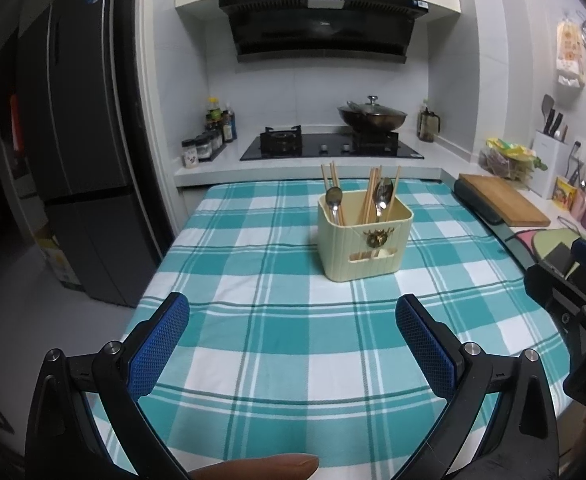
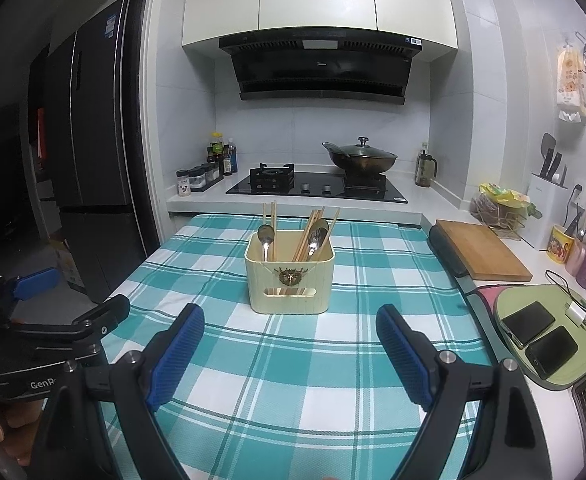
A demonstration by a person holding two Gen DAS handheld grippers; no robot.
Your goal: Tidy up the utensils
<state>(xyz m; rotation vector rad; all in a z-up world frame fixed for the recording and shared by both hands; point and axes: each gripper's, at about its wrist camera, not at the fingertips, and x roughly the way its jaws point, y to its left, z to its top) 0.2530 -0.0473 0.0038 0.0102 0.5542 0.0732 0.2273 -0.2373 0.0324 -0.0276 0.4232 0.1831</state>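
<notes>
Both grippers (image 1: 292, 344) (image 2: 290, 354) level, fingers wide.

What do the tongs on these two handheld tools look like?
Both the left tongs and right tongs have black angular plastic arms with silver bolts and blue, dimpled rubber fingers. White "GenR" lettering, cut off, marks the left tool's black body. No sleeves show.

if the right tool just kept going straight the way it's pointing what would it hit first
Probably the checked tablecloth: the open right tool tilts down at bare cloth, short of the cream utensil holder. On a flatter line it would meet the holder's front; depth is unclear.
</notes>
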